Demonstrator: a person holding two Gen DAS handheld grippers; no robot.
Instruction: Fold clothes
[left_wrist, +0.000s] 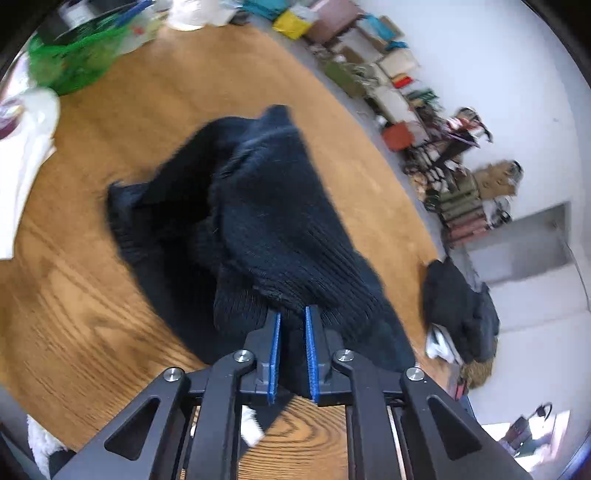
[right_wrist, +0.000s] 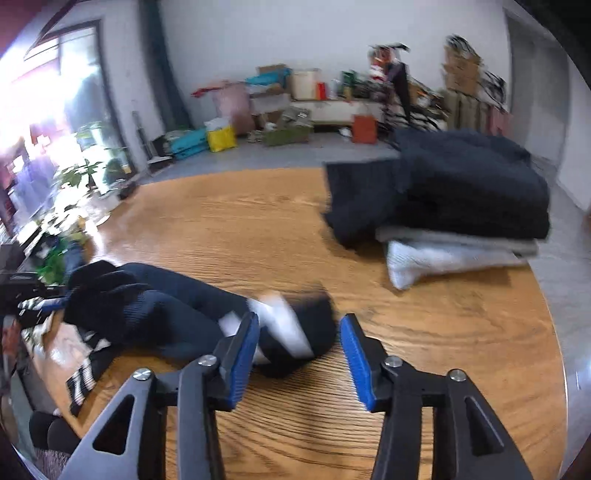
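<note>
Gripping dark sweater (left_wrist: 258, 221), left gripper (left_wrist: 293, 314); folded stack (right_wrist: 461, 199) right-view only.

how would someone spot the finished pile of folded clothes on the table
On the round wooden table, look toward the far right edge. The stack of folded clothes sits there: dark knits over a grey and a white layer, squared off, unlike the loose dark sweater lying nearer.

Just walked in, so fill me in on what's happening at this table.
A person is folding clothes with two handheld grippers. The left gripper is shut on a dark knit sweater, lifting it off the wooden table. The right gripper is open above a black and white garment. A folded stack sits at the table's far side.
</note>
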